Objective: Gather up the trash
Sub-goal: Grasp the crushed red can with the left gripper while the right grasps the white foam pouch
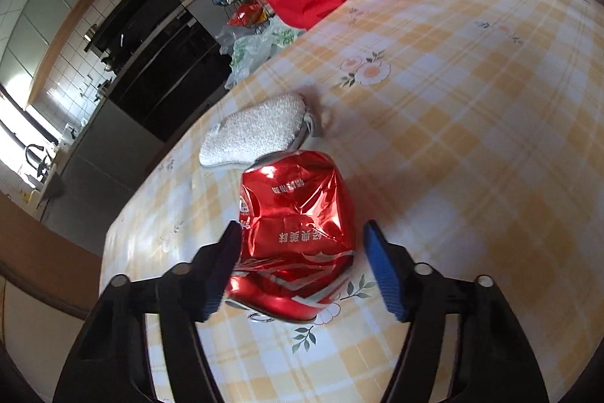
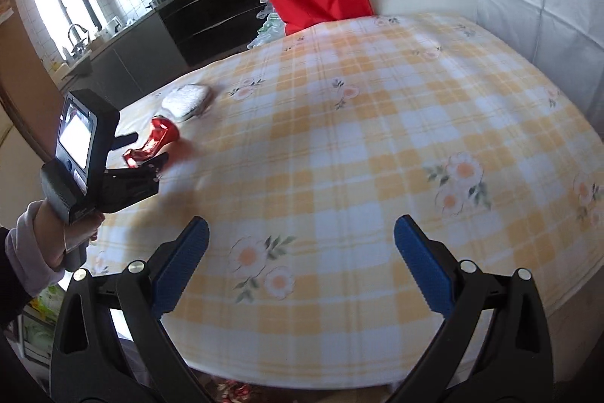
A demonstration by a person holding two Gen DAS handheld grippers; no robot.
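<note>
Left gripper [image 1: 302, 248] brackets crushed red can [image 1: 294, 237], right pad apart (not clamped). Right gripper [image 2: 302, 248] wide open above checked surface [image 2: 358, 138].

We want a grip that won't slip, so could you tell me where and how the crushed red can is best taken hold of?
Grip the crushed red can across its dented middle, coming in from the near end along its length as the left gripper does now. It lies on its side on the tablecloth, flanks exposed between the jaws. The white sponge just beyond argues against reaching deeper.
</note>
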